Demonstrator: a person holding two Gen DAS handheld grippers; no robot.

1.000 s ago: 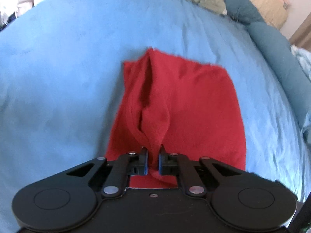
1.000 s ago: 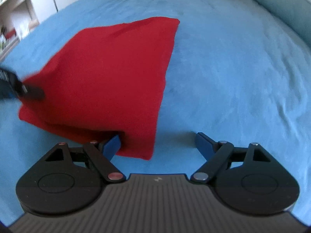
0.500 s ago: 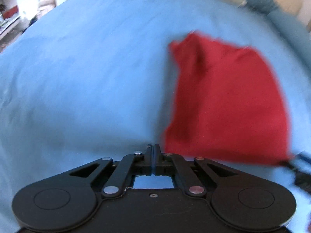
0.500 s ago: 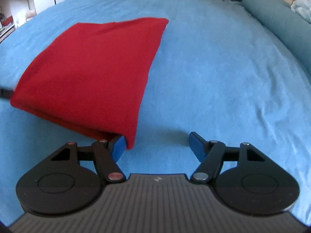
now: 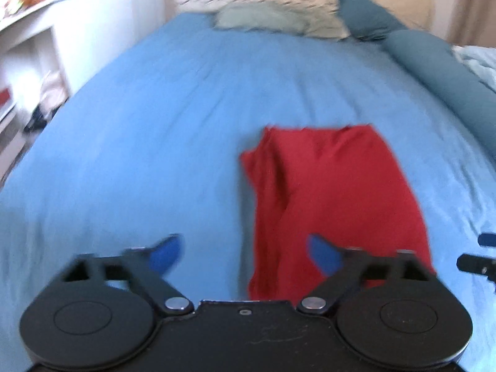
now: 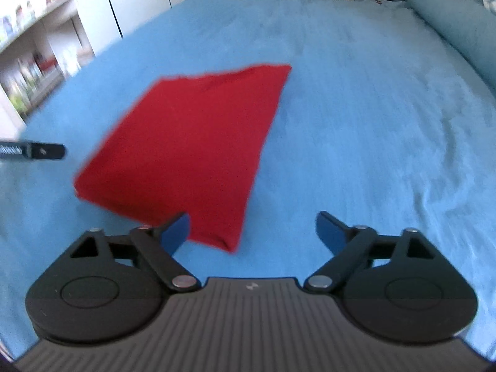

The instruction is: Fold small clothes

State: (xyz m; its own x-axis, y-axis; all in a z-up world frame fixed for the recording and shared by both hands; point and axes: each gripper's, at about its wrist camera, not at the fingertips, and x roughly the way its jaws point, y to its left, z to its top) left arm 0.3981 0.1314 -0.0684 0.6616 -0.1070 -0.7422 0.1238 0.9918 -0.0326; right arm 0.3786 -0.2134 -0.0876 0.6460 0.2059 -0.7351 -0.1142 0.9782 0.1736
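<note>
With both my left gripper (image 5: 245, 252) and right gripper (image 6: 252, 228) spread wide and empty, the red garment (image 6: 192, 145) lay folded mid-frame on the blue bedspread (image 6: 356, 99) (left edge rumpled), so I judged little remained.

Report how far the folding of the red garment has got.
Done: the red garment lies on the blue bedspread as a compact folded rectangle, though its left edge looks rumpled in the left wrist view.
In hand: nothing. The left tongs and right tongs are both open and empty, near the garment's front edge.
Left: perhaps smoothing that edge or one more fold; no other clothes to fold show.
</note>
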